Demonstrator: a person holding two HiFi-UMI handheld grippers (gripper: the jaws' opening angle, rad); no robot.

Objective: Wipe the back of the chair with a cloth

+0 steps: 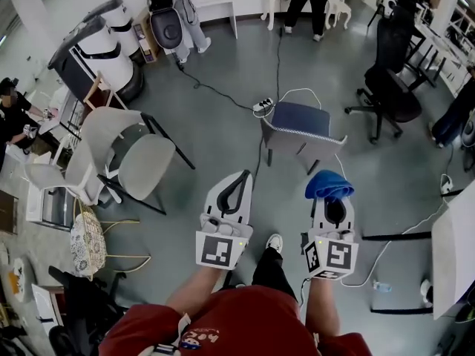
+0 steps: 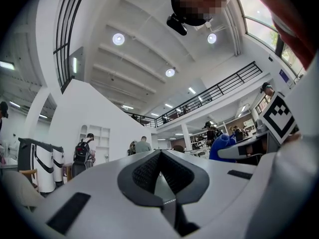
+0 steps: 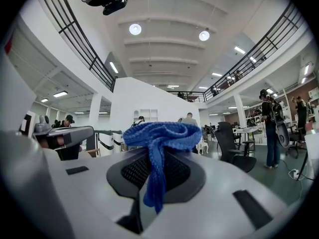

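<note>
The chair [image 1: 300,135] has a dark blue seat and a grey back; it stands on the floor ahead of both grippers, with its back toward me. A blue knitted cloth [image 1: 329,185] is bunched at the tip of my right gripper [image 1: 331,196], which is shut on it. In the right gripper view the cloth [image 3: 158,135] drapes over the pinched jaws of the right gripper [image 3: 156,159] and a strip hangs down. My left gripper [image 1: 244,175] is held level beside it, short of the chair. Its fingertips meet with nothing between them, as the left gripper [image 2: 159,154] view also shows.
Two pale grey chairs [image 1: 138,156] stand at the left, and a black office chair [image 1: 390,87] at the far right. A power strip [image 1: 262,107] with cables lies on the floor beyond the blue chair. A white table edge [image 1: 453,251] is at the right. People stand far off.
</note>
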